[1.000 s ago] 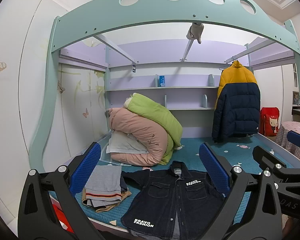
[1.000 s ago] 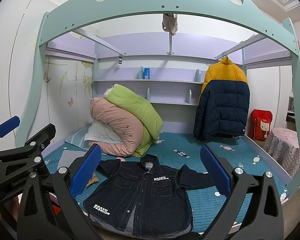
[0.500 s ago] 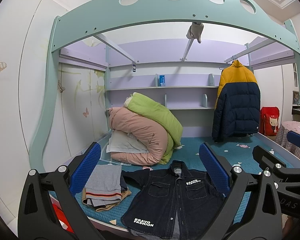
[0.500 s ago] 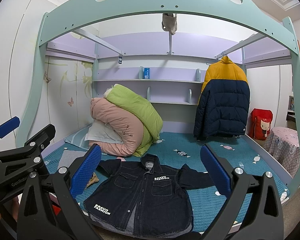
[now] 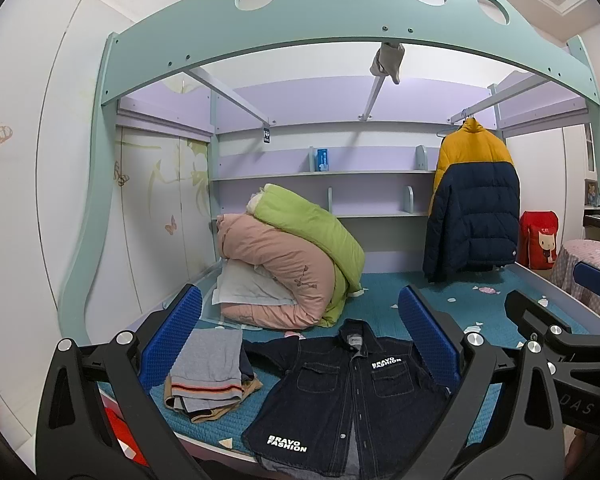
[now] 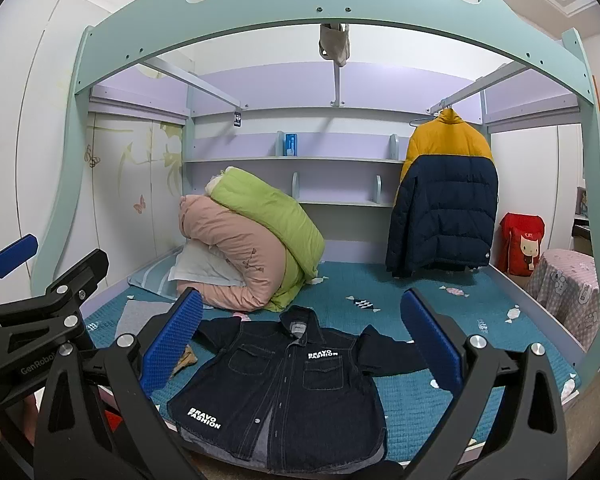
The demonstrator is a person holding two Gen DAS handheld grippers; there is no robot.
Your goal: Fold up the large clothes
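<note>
A dark denim shirt [image 5: 348, 396] with white "BRAVO FASHION" print lies flat, front up, sleeves spread, on the teal bed [image 5: 384, 292] near its front edge; it also shows in the right wrist view [image 6: 288, 392]. My left gripper [image 5: 300, 340] is open and empty, held above and before the shirt. My right gripper [image 6: 300, 336] is open and empty, also short of the shirt. The left gripper's body shows at the left of the right wrist view [image 6: 28, 340].
A pile of folded clothes [image 5: 210, 372] lies left of the shirt. Rolled pink and green quilts [image 5: 288, 268] sit at the back left. A yellow and navy puffer jacket [image 5: 472, 204] hangs at the right. A teal arch frame [image 5: 340, 20] spans overhead.
</note>
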